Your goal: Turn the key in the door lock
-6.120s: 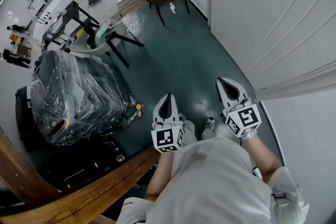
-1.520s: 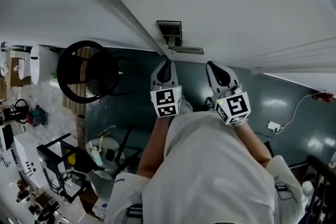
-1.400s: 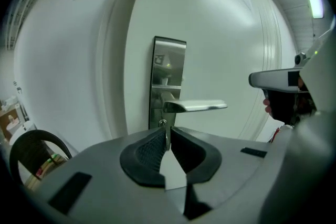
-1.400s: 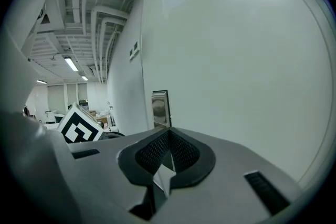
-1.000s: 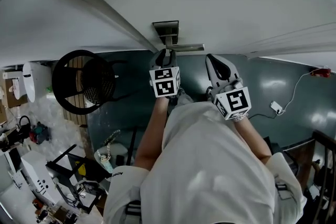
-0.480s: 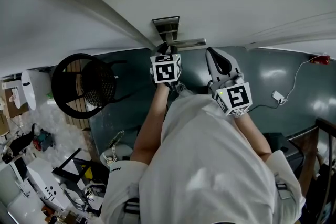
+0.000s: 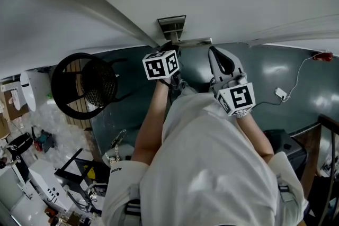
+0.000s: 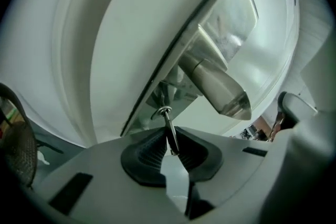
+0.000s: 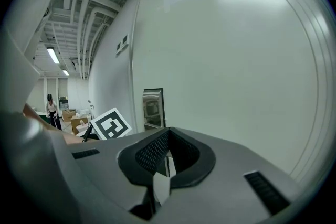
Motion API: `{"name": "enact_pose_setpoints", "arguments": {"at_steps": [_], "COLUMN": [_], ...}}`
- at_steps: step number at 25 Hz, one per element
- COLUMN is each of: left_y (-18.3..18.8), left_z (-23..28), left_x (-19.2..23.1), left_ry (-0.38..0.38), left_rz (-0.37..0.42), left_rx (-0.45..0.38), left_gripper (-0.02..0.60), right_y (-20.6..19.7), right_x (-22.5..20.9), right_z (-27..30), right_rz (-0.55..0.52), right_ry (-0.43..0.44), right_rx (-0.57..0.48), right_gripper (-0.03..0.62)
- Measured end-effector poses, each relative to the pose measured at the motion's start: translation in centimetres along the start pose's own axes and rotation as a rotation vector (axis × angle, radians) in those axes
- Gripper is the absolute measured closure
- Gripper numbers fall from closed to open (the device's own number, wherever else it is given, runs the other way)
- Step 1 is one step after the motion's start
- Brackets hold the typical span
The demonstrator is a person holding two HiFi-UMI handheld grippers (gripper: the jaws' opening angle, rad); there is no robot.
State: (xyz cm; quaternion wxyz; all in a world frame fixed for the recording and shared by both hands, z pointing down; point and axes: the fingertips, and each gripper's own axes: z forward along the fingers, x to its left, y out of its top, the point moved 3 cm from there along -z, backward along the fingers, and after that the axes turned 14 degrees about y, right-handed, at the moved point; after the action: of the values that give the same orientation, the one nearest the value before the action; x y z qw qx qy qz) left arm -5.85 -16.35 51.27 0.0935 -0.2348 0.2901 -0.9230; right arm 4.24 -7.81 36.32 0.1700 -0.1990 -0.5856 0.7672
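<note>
Key (image 8: 169,131) is pinched in left hand-held gripper (image 8: 171,148), door handle (image 8: 218,84) at 1 o'clock. Judgement: twist along key's axis, no side load. Right hand-held gripper (image 9: 167,159) is clenched, empty.

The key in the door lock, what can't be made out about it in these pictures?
Left gripper view: the fingers cover the key's near end; the lock plate is seen too edge-on to show the keyhole.
Head view: the left gripper hides key and keyhole.
Right gripper view: the right gripper blocks the plate's lower part.
</note>
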Motion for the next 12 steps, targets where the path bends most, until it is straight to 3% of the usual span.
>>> {"name": "enact_pose_setpoints", "arguments": {"at_steps": [5, 12], "left_y": [-0.3, -0.2], "left_z": [0.4, 0.2], "left_x": [0.3, 0.2], "left_ry": [-0.163, -0.414], "left_rz": [-0.229, -0.434], "left_rx": [0.019, 0.057], "left_gripper": [0.548, 0.552], "right_y": [-0.2, 0.3], "right_x": [-0.3, -0.2], "right_z": [0.5, 1.2], "right_rz": [-0.007, -0.017], "right_ry": [-0.005, 0.005], "right_rx": [0.008, 0.012], "right_gripper": [0.602, 0.602]}}
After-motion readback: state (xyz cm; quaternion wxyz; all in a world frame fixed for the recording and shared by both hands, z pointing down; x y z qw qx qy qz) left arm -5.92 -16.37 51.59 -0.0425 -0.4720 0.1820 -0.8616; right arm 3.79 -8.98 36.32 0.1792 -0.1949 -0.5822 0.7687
